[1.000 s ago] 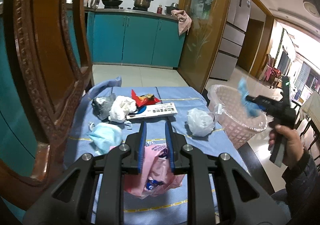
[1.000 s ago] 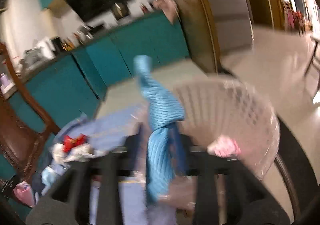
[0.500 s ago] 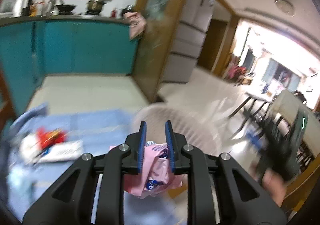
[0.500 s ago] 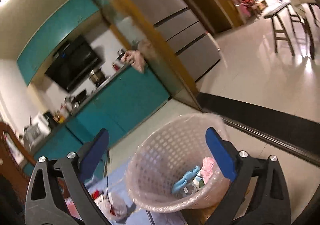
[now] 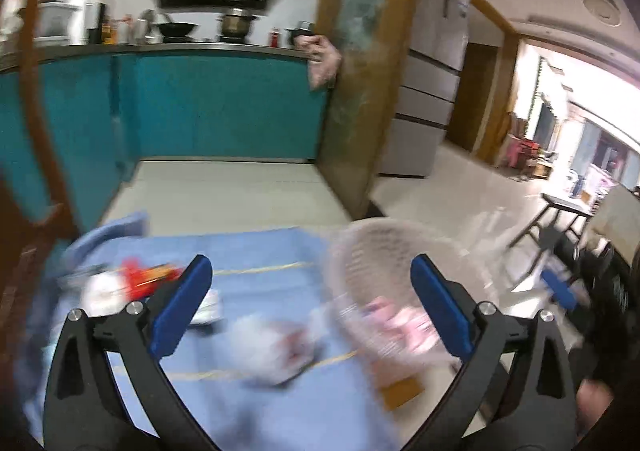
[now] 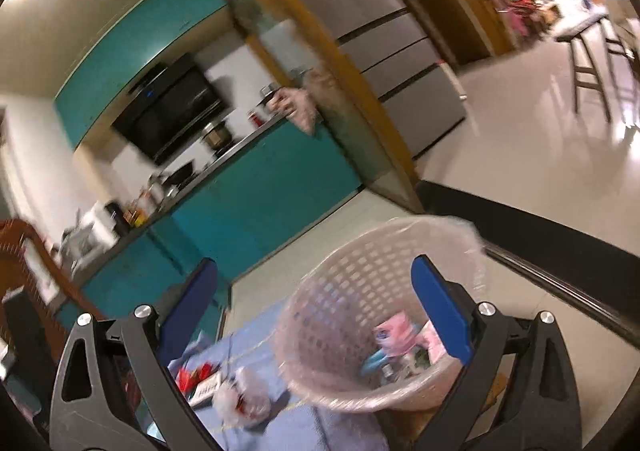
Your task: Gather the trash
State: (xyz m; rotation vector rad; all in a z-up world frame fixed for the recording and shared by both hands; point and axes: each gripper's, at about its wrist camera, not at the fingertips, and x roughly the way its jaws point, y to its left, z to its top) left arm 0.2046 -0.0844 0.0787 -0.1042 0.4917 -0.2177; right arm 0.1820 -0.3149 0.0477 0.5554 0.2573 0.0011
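My left tongs (image 5: pixel 310 305) are opening, nothing between them; my right tongs (image 6: pixel 316 309) gape empty. Just ahead, the white crumpled bag (image 5: pixel 272 347) on the blue cloth (image 5: pixel 256 251) looks light and soft; I'd pinch its bunched top. The basket (image 6: pixel 332 291) sits to the right.

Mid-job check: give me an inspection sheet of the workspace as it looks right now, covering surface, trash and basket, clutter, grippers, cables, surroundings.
Surface: blue cloth covers the table.
Job's things: basket at the cloth's edge holds a pink wrapper and blue scrap. On the cloth: white bag, red wrapper, white box.
Clutter: nothing seen beyond the trash.
Grippers: left hand-held gripper jaws opening, nothing between them; right hand-held gripper open, empty.
Cables: nothing seen.
Surroundings: teal cabinets, fridge, wooden chair at left, stools on the tiled floor.
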